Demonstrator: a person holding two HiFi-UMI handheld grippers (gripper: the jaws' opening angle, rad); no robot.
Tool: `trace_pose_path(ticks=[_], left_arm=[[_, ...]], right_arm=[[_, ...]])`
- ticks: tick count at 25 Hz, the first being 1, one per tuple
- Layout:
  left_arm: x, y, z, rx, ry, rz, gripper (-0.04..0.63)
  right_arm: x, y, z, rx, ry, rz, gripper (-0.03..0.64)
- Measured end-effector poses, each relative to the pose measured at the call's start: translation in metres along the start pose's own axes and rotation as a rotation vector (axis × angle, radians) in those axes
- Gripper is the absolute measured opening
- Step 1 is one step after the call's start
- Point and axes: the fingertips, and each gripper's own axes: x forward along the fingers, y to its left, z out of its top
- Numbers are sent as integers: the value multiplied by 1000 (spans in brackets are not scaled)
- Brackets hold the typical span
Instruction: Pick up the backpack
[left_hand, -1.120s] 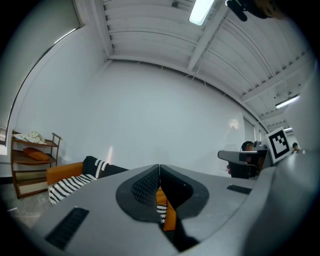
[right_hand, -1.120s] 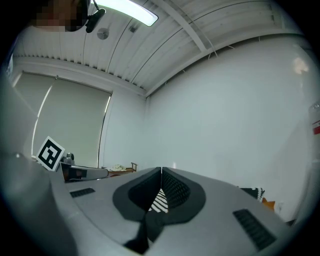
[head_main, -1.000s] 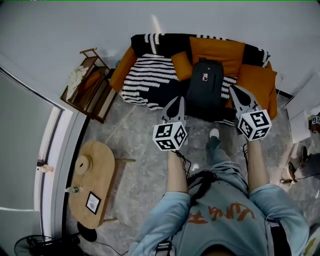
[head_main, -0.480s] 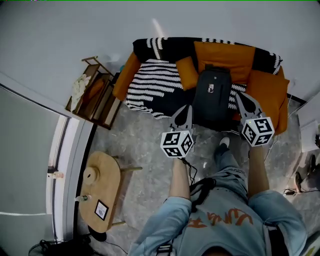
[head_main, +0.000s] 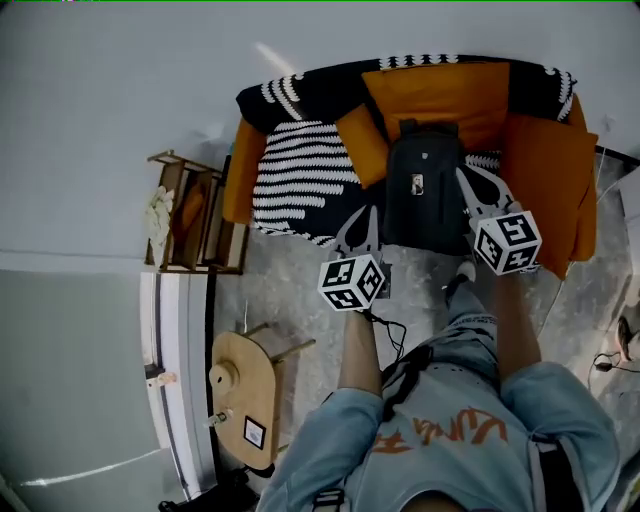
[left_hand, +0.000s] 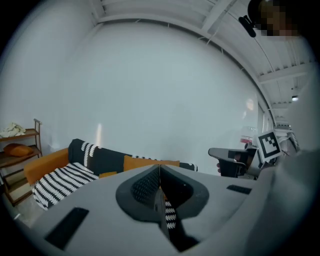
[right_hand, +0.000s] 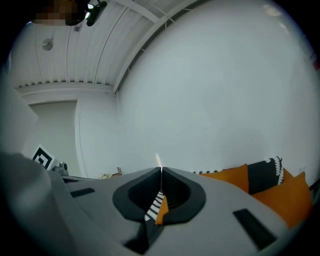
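My left gripper (head_main: 366, 212) and my right gripper (head_main: 466, 176) are both fully closed, jaws pressed together with nothing held. In the head view they sit mid-frame, one on either side of the black backpack (head_main: 422, 185), close beside it. The backpack rests on the orange sofa (head_main: 545, 160) at upper right, against the back cushion. A black-and-white striped blanket (head_main: 300, 180) covers the sofa's left part. A wooden shelf (head_main: 190, 215) stands at left.

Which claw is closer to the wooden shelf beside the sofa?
Left. The left gripper hangs at the sofa's front edge, with the wooden shelf off to its left; the right gripper sits farther over, on the backpack's other side.
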Motion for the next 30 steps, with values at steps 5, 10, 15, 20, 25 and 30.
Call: trace_pose_path(ticks=[5, 10, 15, 20, 25, 30], left_arm=[[77, -8, 7, 27, 79, -40, 23], [120, 3, -4, -16, 136, -20, 23], [140, 18, -19, -60, 181, -6, 23], [157, 27, -23, -73, 203, -22, 23], [172, 27, -17, -82, 210, -23, 23], [174, 35, -35, -96, 236, 25, 23]], right_arm=[[34, -78, 8, 70, 27, -90, 28], [64, -110, -4, 100, 69, -88, 28], [78, -125, -35, 147, 127, -98, 28], [79, -135, -33, 141, 140, -118, 28], [77, -154, -28, 161, 143, -149, 28], [88, -161, -46, 181, 173, -114, 28]])
